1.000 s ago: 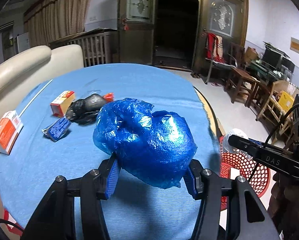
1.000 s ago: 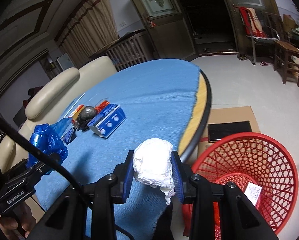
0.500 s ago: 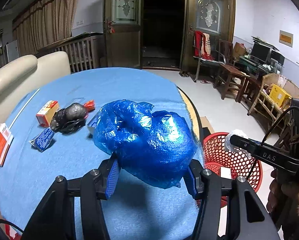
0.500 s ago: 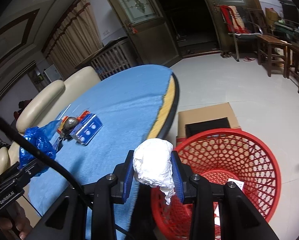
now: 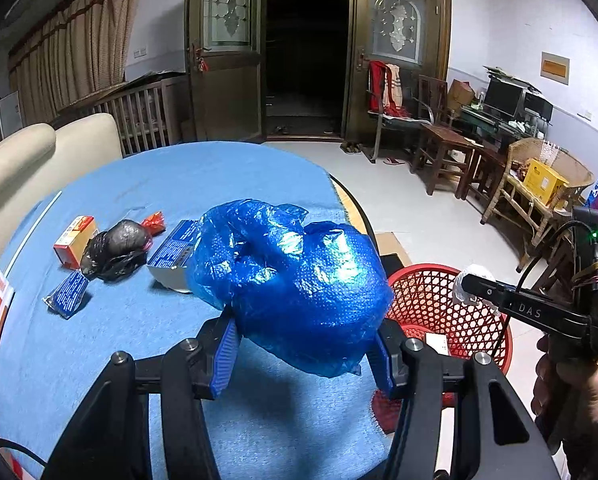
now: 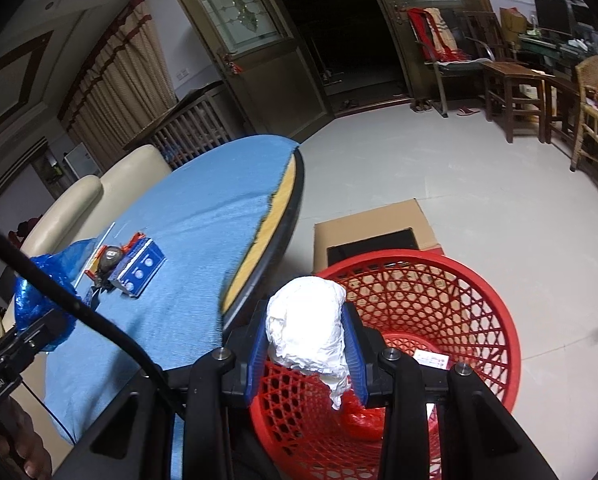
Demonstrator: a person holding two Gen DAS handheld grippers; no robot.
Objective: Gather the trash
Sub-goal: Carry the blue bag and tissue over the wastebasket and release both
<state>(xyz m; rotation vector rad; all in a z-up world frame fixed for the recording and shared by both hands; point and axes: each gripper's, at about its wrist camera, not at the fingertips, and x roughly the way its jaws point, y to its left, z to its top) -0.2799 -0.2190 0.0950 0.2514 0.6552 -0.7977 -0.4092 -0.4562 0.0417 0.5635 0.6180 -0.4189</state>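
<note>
1. Right up close, above the near rim of the red basket [image 6: 439, 320]: right gripper [image 6: 308, 354] clamped on a white paper wad [image 6: 307, 332], hanging over the hole.
2. Could miss if let go too soon. Wad sits close to the rim, so might bounce off to the floor.
3. Close by on the other side: left gripper [image 5: 305, 346] squeezed tight on a big blue plastic bag [image 5: 295, 284], over the blue table [image 5: 99, 340], not over the basket. Floppy bag, might slip or snag on the rim.
4. Down inside the basket: a red lump [image 6: 359, 420] and a small white paper [image 6: 431, 359].
5. Farther back on the table, waiting: black bag [image 5: 115, 248], blue box [image 5: 173, 252], small blue packet [image 5: 67, 294], orange boxes [image 5: 75, 236].
</note>
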